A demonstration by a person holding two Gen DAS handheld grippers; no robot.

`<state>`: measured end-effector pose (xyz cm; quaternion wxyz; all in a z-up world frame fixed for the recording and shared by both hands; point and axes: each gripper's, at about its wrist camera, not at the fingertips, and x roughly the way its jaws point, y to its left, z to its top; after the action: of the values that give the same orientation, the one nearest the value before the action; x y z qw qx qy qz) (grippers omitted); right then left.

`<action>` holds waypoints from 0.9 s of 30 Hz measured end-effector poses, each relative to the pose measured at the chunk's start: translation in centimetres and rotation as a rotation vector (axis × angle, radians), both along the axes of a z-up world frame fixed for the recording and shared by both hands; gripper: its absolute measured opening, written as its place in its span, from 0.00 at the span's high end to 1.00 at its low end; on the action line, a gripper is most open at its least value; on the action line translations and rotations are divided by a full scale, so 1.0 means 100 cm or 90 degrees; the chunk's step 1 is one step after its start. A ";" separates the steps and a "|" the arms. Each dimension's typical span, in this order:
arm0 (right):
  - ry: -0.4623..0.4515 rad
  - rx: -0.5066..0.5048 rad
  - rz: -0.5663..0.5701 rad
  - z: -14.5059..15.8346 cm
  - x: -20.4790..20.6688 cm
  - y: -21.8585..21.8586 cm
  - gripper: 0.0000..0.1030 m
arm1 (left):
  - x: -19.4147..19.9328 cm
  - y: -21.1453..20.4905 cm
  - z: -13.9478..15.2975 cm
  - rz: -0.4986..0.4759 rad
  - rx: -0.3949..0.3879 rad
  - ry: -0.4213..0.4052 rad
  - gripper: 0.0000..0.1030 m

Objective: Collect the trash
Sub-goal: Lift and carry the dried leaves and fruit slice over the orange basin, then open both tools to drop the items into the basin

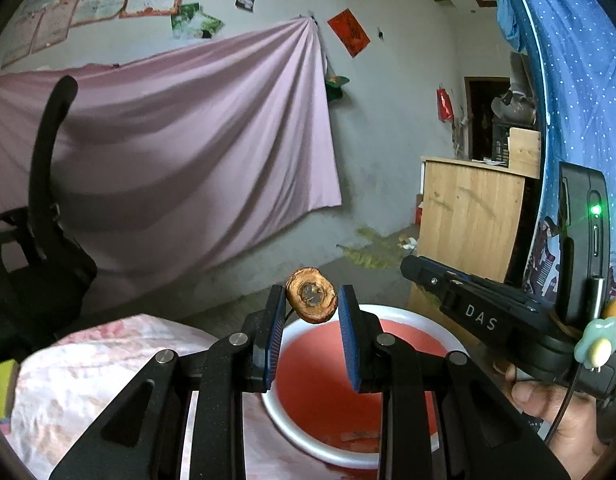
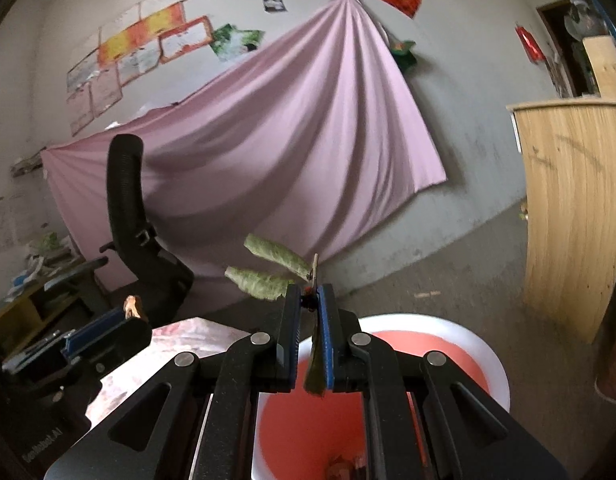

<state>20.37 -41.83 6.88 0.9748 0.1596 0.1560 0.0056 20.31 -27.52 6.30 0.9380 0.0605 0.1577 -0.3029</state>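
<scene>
My left gripper (image 1: 312,294) is shut on a brown, dried round fruit scrap (image 1: 311,300), held over the far rim of a red basin with a white rim (image 1: 392,311). My right gripper (image 2: 308,292) is shut on the stem of a twig with two pale green leaves (image 2: 274,258), above the same basin (image 2: 428,322). Each gripper shows in the other's view: the right gripper (image 1: 412,270) on the right, the left gripper (image 2: 120,320) low on the left with its scrap (image 2: 133,307). A few scraps (image 1: 356,436) lie in the basin's bottom.
The basin stands beside a surface with a pink floral cloth (image 1: 88,360). A black office chair (image 2: 128,200) is at the left before a pink sheet (image 2: 288,120) on the wall. A wooden cabinet (image 2: 572,200) stands right. A hand (image 1: 548,404) holds the right gripper.
</scene>
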 end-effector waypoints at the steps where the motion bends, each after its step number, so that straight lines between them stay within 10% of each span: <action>1: 0.008 0.003 -0.003 -0.002 0.001 -0.003 0.92 | 0.002 -0.003 -0.001 -0.003 -0.001 0.009 0.78; 21: 0.069 0.046 -0.026 -0.015 0.008 -0.029 0.90 | 0.042 -0.012 -0.005 -0.009 -0.025 0.180 0.66; 27: 0.060 0.029 -0.030 -0.009 0.004 -0.022 0.69 | 0.036 0.012 0.003 0.040 -0.045 0.175 0.61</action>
<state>20.79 -44.07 5.97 0.9623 0.1856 0.1978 -0.0210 23.93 -26.33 6.59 0.9182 -0.0194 0.2754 -0.2842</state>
